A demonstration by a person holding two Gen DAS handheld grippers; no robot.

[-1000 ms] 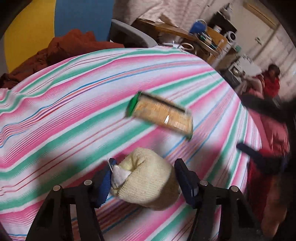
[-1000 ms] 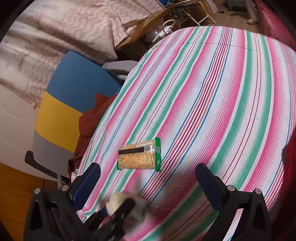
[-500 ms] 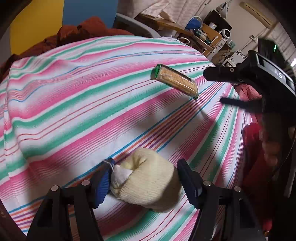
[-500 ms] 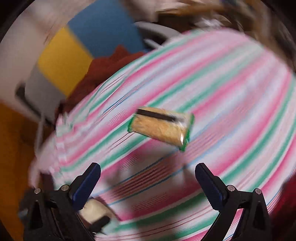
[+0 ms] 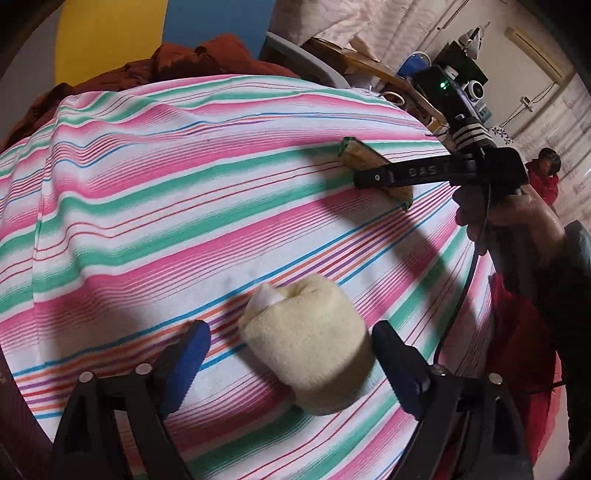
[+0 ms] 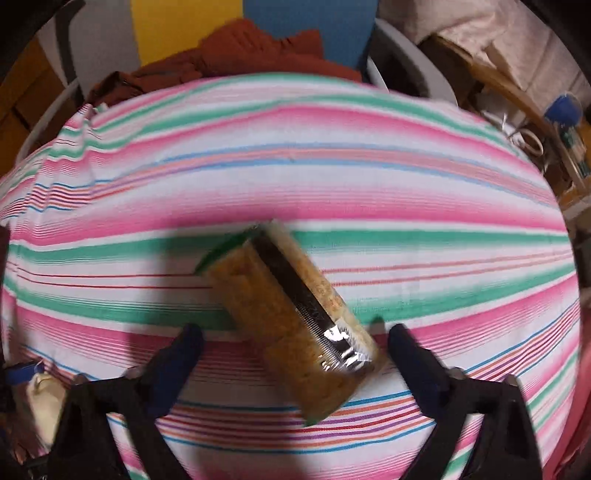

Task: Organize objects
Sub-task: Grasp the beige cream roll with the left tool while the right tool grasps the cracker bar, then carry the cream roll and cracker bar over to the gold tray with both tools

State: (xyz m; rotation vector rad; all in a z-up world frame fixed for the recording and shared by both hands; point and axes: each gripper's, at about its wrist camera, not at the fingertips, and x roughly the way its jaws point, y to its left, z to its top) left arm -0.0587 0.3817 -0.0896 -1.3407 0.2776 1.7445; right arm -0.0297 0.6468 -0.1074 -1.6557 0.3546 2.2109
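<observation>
both jaws wide over the striped cloth

the left gripper (image 5: 291, 354) has its jaws wide. a cream sock roll (image 5: 308, 343) lies on the cloth between them. its right side is close against the right finger, though i cannot tell if they touch; there is a clear gap to the left finger, so it is not clamped.

the right gripper (image 6: 295, 350) also has its jaws wide, with a snack pack (image 6: 291, 314) lying slantwise between them, one end toward the camera and its green end farther off. neither finger touches it. the pack is blurred, and it rests on the cloth as far as can be seen.

from the left wrist view the right gripper (image 5: 373, 177) reaches in from the right, held by a hand (image 5: 506, 210), and its finger crosses in front of the pack (image 5: 360, 153), which lies well beyond the sock.

everything sits on a desk under a pink, green and white striped cloth (image 5: 166, 192). past the far edge is a chair (image 6: 295, 26) with a rust-red cloth (image 6: 240, 51) heaped on it.
</observation>
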